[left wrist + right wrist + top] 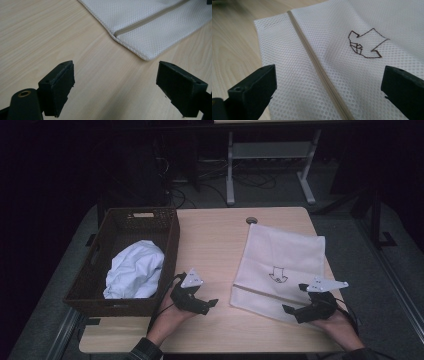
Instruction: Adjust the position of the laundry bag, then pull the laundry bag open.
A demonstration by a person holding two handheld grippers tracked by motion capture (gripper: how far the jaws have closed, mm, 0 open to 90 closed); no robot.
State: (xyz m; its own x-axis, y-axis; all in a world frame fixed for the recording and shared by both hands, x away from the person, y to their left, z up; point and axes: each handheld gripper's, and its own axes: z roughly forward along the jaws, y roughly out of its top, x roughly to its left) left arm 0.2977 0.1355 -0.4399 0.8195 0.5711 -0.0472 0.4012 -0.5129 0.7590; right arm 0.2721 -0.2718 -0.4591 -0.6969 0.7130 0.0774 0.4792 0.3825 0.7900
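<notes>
Left hand-held gripper [206, 303]: jaws spread wide, nothing between them, hovering over bare wood just short of the bag's near corner.
Right hand-held gripper [296, 298]: jaws gaping too, no grip on anything; it sits over the near edge of the bag, and its own camera looks straight along the zip.
Hands: a hand [172, 317] comes in from the bottom behind the left tool, and another hand [341, 325] backs the right one.
Mesh laundry bag [280, 267]: white, lying flat on the right half of the counter, and neither tool has hold of it.
Zip [319, 71]: beige, running along the bag near its front edge; it looks closed along the stretch I can see, though I can't make out the pull.
White garment [135, 269]: bunched up in the basket, well apart from the bag.
Wicker basket [95, 282]: dark brown, on the left side of the counter, hanging a little past the edge.
Counter [212, 240]: pale wood, bare between basket and bag.
Progress: my read is this is the very start, with both tools lining up on the bag, most likely to open it. The garment still has to come out of the basket and go in.
Writing: no brand or words readable anywhere; the bag carries only a hand-drawn arrow outline [366, 44] in dark ink.
</notes>
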